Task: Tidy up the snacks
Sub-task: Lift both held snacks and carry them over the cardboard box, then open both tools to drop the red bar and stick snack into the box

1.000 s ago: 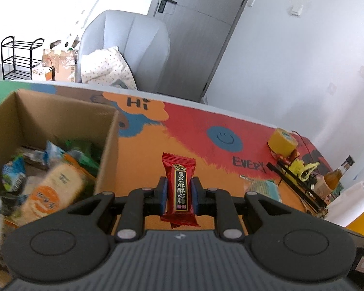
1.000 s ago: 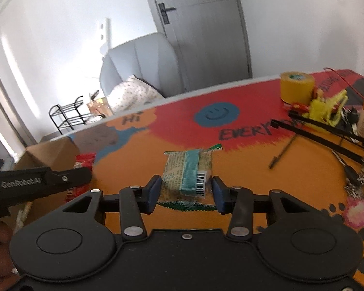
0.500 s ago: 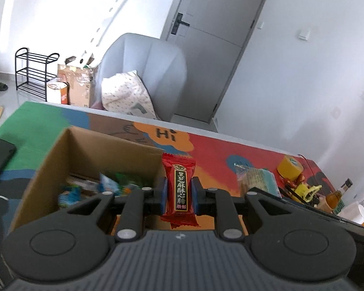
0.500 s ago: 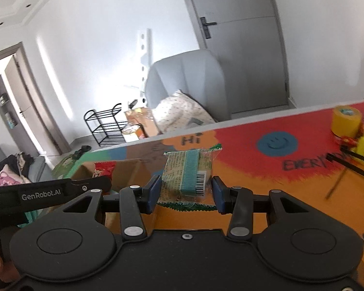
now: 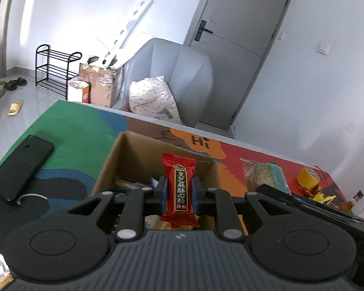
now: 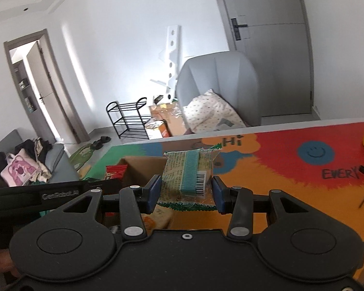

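Left claw (image 5: 178,192) clamps red candy (image 5: 179,189) upright, directly over the box (image 5: 143,155). Right claw (image 6: 185,191) grips green pack (image 6: 189,177), nearer the box's right wall; left drops first, likely.

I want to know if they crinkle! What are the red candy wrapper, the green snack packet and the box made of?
Red candy wrapper: looks like thin glossy plastic film, going by its sheen and zigzag-cut ends. Green snack packet: probably clear, printed plastic film, wrinkled, with the snack showing through. Both would likely crinkle. Box: brown cardboard, matte, with stiff flat walls and plain cut edges.
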Demonstrator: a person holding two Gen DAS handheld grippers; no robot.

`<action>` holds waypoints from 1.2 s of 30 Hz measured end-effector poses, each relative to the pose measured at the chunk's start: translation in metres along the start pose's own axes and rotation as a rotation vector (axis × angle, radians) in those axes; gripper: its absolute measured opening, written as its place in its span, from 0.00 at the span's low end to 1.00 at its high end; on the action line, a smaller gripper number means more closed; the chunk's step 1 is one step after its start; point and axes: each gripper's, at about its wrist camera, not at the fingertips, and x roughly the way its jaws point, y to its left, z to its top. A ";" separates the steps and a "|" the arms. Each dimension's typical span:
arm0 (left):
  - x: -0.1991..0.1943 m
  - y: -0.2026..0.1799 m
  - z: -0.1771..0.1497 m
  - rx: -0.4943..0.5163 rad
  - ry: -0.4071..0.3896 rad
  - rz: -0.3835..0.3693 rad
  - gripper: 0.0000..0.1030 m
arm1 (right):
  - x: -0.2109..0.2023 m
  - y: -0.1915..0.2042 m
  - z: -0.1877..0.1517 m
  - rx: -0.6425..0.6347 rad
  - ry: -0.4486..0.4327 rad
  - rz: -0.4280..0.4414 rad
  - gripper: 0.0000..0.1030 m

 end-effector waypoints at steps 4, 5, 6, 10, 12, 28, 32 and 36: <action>0.002 0.010 0.003 -0.009 0.002 0.026 0.25 | 0.004 0.013 0.001 -0.022 0.009 0.019 0.42; 0.000 0.013 0.003 -0.019 0.004 0.029 0.29 | 0.005 0.015 0.001 -0.028 0.012 0.024 0.42; -0.001 0.016 0.003 -0.030 0.002 0.025 0.31 | 0.005 0.018 0.000 -0.031 0.014 0.027 0.42; -0.008 0.023 0.004 -0.036 -0.011 0.048 0.44 | 0.008 0.022 -0.001 -0.033 0.031 0.039 0.42; -0.009 0.026 0.003 -0.042 -0.011 0.050 0.48 | 0.008 0.024 -0.002 -0.036 0.037 0.043 0.42; -0.030 0.049 -0.004 -0.063 -0.029 0.080 0.82 | 0.009 0.039 -0.013 0.003 0.083 0.104 0.54; -0.031 0.055 -0.005 -0.065 -0.016 0.090 0.83 | 0.004 0.033 -0.012 0.016 0.071 0.075 0.58; -0.031 0.056 -0.006 -0.072 -0.002 0.093 0.86 | -0.006 0.028 -0.014 0.011 0.049 0.031 0.69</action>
